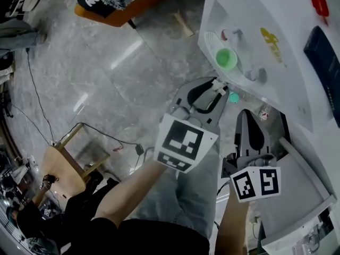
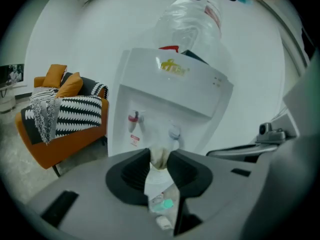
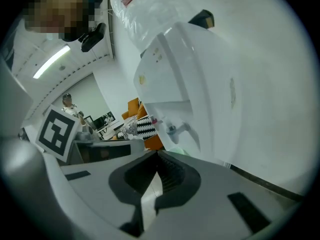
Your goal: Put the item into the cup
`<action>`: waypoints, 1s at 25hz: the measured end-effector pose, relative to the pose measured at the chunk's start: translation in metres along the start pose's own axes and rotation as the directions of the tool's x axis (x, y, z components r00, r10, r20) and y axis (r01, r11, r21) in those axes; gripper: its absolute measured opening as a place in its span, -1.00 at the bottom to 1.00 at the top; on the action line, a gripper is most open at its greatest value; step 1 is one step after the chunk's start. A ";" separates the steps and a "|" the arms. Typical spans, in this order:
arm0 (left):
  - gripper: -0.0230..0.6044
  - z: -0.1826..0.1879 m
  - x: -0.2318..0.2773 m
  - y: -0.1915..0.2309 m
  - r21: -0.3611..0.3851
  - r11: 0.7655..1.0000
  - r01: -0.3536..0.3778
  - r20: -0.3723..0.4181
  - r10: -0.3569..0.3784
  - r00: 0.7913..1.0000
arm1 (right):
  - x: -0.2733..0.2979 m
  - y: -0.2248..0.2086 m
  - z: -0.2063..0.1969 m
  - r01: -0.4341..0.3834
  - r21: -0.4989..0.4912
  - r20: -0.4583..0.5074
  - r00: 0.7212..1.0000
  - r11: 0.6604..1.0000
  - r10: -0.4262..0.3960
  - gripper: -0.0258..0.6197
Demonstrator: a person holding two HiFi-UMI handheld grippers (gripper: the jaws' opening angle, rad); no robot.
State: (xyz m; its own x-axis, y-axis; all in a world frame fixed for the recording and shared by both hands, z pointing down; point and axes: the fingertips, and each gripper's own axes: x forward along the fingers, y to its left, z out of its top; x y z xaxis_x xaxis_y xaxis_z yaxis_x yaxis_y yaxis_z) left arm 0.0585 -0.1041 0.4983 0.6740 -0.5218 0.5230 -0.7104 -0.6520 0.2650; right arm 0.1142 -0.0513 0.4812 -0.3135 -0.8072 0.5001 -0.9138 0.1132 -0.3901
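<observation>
Left gripper (image 1: pixel 213 88) clamped on a small pale item (image 2: pixel 160 158), held in front of the water dispenser (image 2: pixel 172 91), green cup (image 1: pixel 227 59) in the dispenser's tap recess, right gripper (image 3: pixel 156 156) closed and empty, beside the dispenser

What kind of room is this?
Probably an office lounge or waiting area: there's a water dispenser, an orange sofa with cushions, and a polished stone floor.
</observation>
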 end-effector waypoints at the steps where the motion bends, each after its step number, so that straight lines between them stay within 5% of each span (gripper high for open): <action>1: -0.59 -0.003 0.008 0.005 0.007 1.000 -0.008 -0.001 0.008 1.000 | 0.003 -0.002 -0.004 -0.013 0.016 0.000 1.000 1.000 0.013 -0.89; 17: -0.59 -0.036 0.103 0.039 0.150 0.989 0.000 -0.107 0.016 0.994 | 0.015 -0.014 -0.029 -0.086 0.104 0.016 0.996 0.991 0.085 -0.89; 25: -0.57 -0.035 0.121 0.037 0.141 0.990 0.023 -0.123 -0.005 0.992 | 0.013 -0.021 -0.037 -0.085 0.121 0.002 0.996 0.989 0.085 -0.89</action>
State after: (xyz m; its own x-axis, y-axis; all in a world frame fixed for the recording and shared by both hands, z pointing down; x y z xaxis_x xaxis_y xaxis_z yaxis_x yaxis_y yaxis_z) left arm 0.1063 -0.1718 0.5997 0.6476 -0.4464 0.6176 -0.6593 -0.7346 0.1603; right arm 0.1200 -0.0424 0.5244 -0.3899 -0.7960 0.4630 -0.8458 0.1107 -0.5218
